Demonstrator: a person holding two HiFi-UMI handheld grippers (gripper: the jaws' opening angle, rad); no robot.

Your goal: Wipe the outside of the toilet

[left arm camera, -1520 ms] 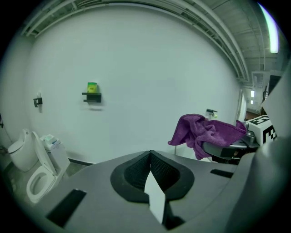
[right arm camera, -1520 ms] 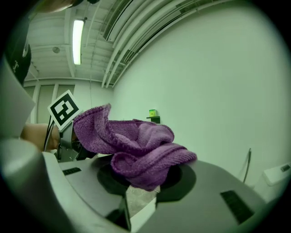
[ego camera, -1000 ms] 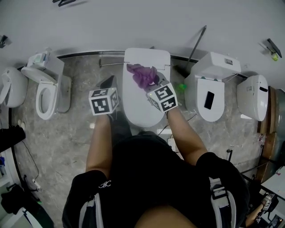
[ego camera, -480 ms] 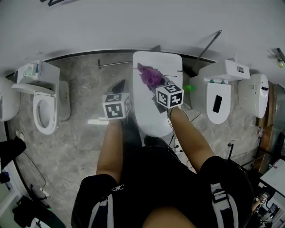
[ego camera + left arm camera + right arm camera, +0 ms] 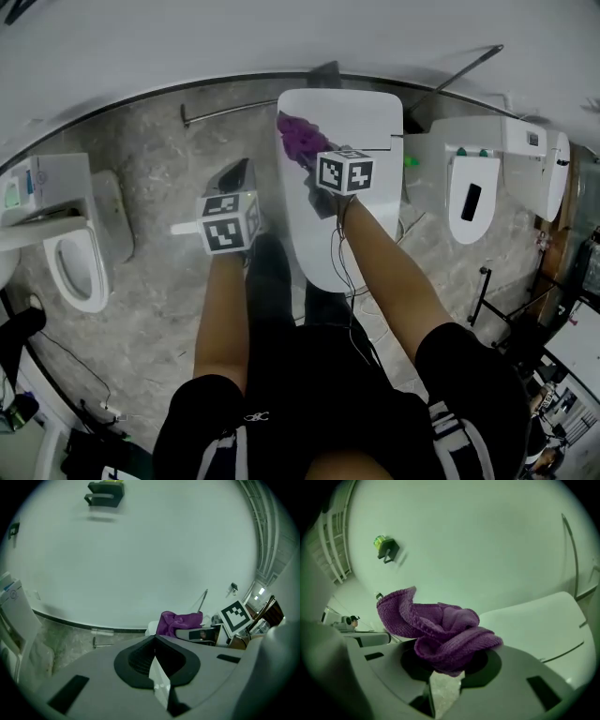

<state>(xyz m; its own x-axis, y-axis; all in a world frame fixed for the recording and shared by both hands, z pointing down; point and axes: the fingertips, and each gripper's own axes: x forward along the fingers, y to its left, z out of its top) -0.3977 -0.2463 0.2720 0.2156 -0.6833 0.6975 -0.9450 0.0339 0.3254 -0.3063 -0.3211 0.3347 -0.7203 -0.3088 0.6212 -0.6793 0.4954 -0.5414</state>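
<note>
Two grippers show: the right gripper (image 5: 317,161) clamps a bunched purple cloth (image 5: 298,137) over the white toilet (image 5: 356,122) at upper centre, while the left gripper (image 5: 234,180) hangs pinched shut and empty beside it, so wiping likely needs pressing down next.

Both arms reach forward, the left tool (image 5: 154,645) with jaws together and empty, the right tool (image 5: 443,670) clamping a purple cloth (image 5: 440,630).

The person wears a black short-sleeved shirt (image 5: 319,375) with white shoulder stripes (image 5: 450,422); the grey left gripper (image 5: 154,639) and right gripper (image 5: 445,665) bear black-and-white marker cubes (image 5: 228,223).
</note>
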